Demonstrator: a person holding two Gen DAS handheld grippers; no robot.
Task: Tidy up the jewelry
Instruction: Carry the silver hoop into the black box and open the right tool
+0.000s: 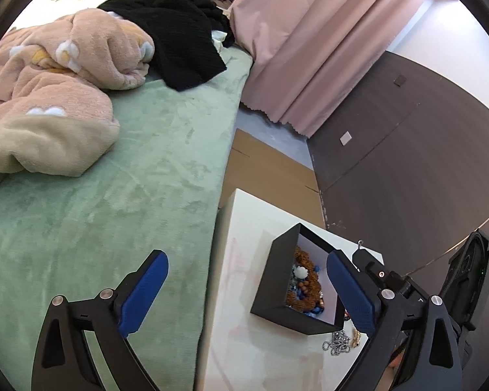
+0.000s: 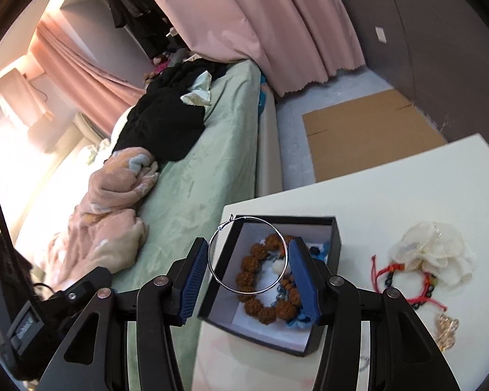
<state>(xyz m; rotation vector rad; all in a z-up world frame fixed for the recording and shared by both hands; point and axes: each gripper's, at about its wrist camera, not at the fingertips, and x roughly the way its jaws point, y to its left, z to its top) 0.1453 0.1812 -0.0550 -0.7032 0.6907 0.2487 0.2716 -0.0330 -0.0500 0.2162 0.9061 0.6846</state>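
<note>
Right claw (image 2: 248, 275) clamped across a silver hoop earring (image 2: 247, 255), ring standing upright, clasp pointing up-left, above the open black jewelry box (image 2: 322, 322) on the white bench (image 2: 407, 195). Left claw (image 1: 247, 293) spread wide, empty, beside the box.
</note>
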